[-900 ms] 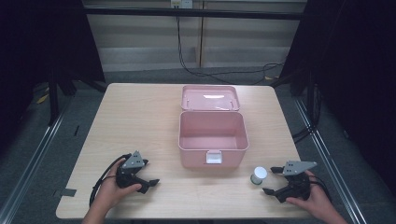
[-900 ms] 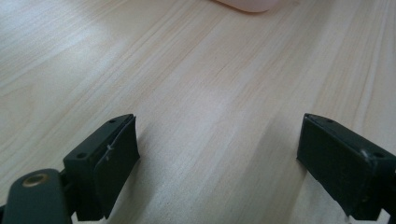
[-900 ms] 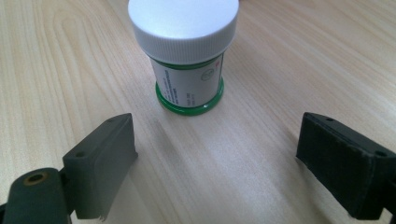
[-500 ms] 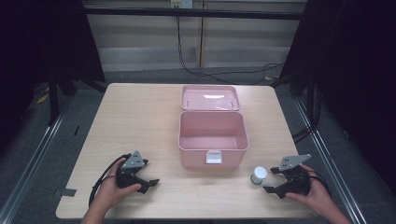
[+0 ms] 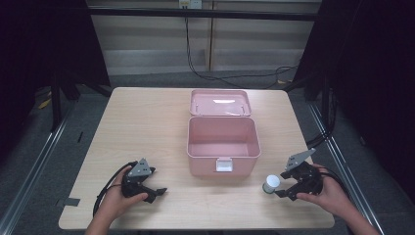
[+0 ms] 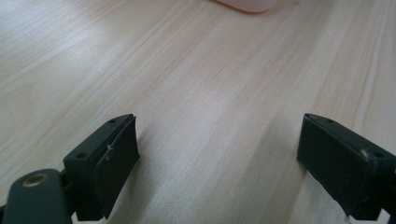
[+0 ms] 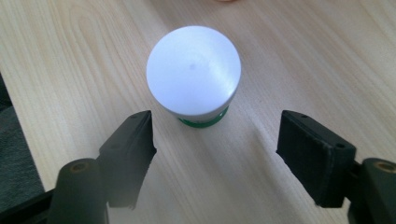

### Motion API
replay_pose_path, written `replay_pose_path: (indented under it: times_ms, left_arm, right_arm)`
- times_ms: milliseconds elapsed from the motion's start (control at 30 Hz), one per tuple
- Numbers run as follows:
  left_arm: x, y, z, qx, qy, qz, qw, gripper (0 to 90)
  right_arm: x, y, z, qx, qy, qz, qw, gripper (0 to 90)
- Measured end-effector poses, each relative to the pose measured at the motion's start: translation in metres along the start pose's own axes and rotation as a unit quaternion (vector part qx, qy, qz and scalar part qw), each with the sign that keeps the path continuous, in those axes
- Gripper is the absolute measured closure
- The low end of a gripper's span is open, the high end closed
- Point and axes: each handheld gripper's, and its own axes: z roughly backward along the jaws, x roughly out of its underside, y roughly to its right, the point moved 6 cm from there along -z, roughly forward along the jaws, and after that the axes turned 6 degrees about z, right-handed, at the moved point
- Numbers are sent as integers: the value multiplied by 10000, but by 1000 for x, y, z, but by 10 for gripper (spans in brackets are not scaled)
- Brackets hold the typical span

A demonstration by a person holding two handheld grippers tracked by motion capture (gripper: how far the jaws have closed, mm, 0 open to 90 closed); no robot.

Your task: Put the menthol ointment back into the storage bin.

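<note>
The small upright jar with a flat white lid and green base (image 7: 194,74) stands on the pale wood-grain table (image 5: 142,122) at about 5 o'clock from the open pink plastic box (image 5: 223,139), near the table's front edge and apart from the box's front wall. The right gripper (image 5: 283,185) sits just beside the jar at its 3 o'clock, jaws spread wide; in the right gripper view (image 7: 215,149) the jar stands ahead of the jaw tips, slightly toward the left jaw, touching neither. Bare tabletop lies around the jar on every side, with the table's edge close by.

The box's hinged lid (image 5: 220,102) lies back flat at 12 o'clock, toward the far edge. The left gripper (image 5: 157,193) rests at the box's 8 o'clock, well apart from it, jaws parted wide over bare wood (image 6: 219,135), with broad free table to its 12 o'clock
</note>
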Motion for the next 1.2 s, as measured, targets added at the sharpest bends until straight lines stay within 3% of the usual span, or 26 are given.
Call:
replay_pose_path:
  times_ms: [167,467,933,1200]
  left_arm:
    - [0,0,0,0,0,2,10000,119]
    - [0,0,0,-1,0,4,10000,119]
    - [0,0,0,0,-2,1,10000,119]
    - [0,0,0,1,-5,6,10000,119]
  right_arm:
    - [-7,2,3,-44,-149,-90,9998,302]
    - [-17,-3,-1,-193,-402,-5,9990,344]
    - [-31,-5,-4,-264,-429,106,9987,491]
    - [-33,-4,-3,-289,-511,110,9982,503]
